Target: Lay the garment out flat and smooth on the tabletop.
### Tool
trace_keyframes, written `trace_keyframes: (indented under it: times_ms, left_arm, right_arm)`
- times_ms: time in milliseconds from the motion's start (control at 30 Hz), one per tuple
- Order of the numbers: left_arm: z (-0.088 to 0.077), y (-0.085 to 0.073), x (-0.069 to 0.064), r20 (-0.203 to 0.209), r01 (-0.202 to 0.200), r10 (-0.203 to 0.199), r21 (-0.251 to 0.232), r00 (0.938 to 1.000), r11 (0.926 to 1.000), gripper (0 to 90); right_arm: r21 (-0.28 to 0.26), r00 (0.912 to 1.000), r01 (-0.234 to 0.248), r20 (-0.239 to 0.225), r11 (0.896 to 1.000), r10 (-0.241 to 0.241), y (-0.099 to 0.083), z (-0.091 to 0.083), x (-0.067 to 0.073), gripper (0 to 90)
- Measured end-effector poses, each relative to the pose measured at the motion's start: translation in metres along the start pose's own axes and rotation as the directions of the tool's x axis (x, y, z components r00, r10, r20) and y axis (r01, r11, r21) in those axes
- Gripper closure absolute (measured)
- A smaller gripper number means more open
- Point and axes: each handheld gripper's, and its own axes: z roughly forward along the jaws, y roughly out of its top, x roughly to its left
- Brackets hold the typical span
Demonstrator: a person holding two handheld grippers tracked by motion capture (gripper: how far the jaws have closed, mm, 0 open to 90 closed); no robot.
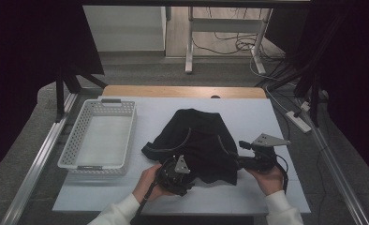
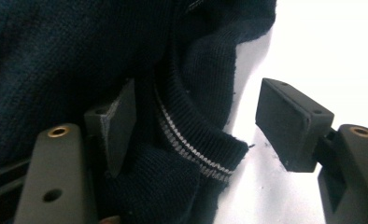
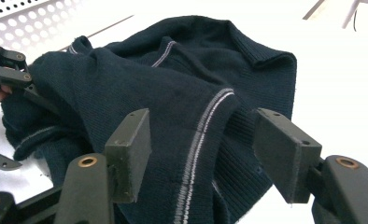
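A dark navy knit sweater (image 1: 196, 140) with thin grey stripes lies bunched in the middle of the white table (image 1: 253, 115). My left gripper (image 1: 180, 174) sits at its near-left edge. In the left gripper view it (image 2: 203, 123) is open, with the sweater's (image 2: 56, 56) ribbed, striped hem (image 2: 191, 149) between the jaws. My right gripper (image 1: 241, 153) is at the near-right edge. It (image 3: 208, 151) is open too, straddling a raised fold of the sweater (image 3: 173, 84) along a grey stripe. The left gripper (image 3: 4, 70) also appears at the far left of the right gripper view.
A white perforated basket (image 1: 75, 136) stands empty on the table's left side, also seen in the right gripper view as the basket (image 3: 28, 23). Bare white table surrounds the sweater at the back and right. A wooden edge (image 1: 182, 91) runs behind; cables lie on the floor beyond.
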Motion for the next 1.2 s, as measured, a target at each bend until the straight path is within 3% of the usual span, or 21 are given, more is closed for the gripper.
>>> trace_keyframes:
  times_ms: [167,333,467,567,667,767,867,967,1200]
  left_arm:
    - [0.003,-0.007,0.002,0.015,-0.001,0.001,-0.008,0.9999,1.0,25.8]
    - [0.006,-0.008,-0.003,-0.025,-0.034,0.034,0.003,0.9991,0.9994,27.6]
    - [0.004,-0.01,-0.001,-0.068,-0.019,0.018,-0.008,0.9975,0.9998,43.6]
    - [0.001,-0.012,0.003,-0.069,0.0,-0.002,-0.02,0.9976,0.9998,60.1]
    - [-0.003,-0.013,0.008,-0.039,0.018,-0.02,-0.037,0.999,0.9992,75.4]
    - [-0.01,-0.011,0.011,-0.033,0.017,-0.019,-0.059,0.9993,0.9981,77.8]
    - [-0.028,-0.006,0.015,-0.039,0.023,-0.027,-0.118,0.9989,0.9927,78.6]
    - [-0.05,-0.005,0.023,-0.041,0.052,-0.061,-0.19,0.9973,0.9804,78.9]
    - [-0.08,-0.015,0.041,-0.093,0.089,-0.115,-0.254,0.9889,0.9633,79.2]
  right_arm:
    - [0.005,1.0,-0.001,0.007,1.0,0.001,-0.002,0.0,-0.001,36.9]
    - [0.007,0.9999,-0.005,0.01,1.0,0.005,-0.003,-0.001,-0.003,36.9]
    - [0.01,1.0,-0.004,0.007,1.0,0.004,-0.003,0.0,-0.002,36.9]
    - [0.012,1.0,-0.001,0.01,1.0,0.001,-0.003,0.001,-0.001,36.9]
    - [0.016,1.0,0.0,0.01,1.0,0.0,-0.004,0.001,-0.002,36.9]
    - [0.02,0.9999,-0.002,0.011,1.0,0.002,-0.005,0.0,-0.002,36.9]
    - [0.023,1.0,-0.003,0.008,1.0,0.002,-0.005,-0.002,-0.003,36.9]
    - [0.024,1.0,-0.005,-0.002,1.0,0.005,-0.007,-0.003,-0.004,36.9]
    - [0.045,0.999,0.007,-0.045,0.999,-0.005,-0.009,-0.002,-0.001,36.7]
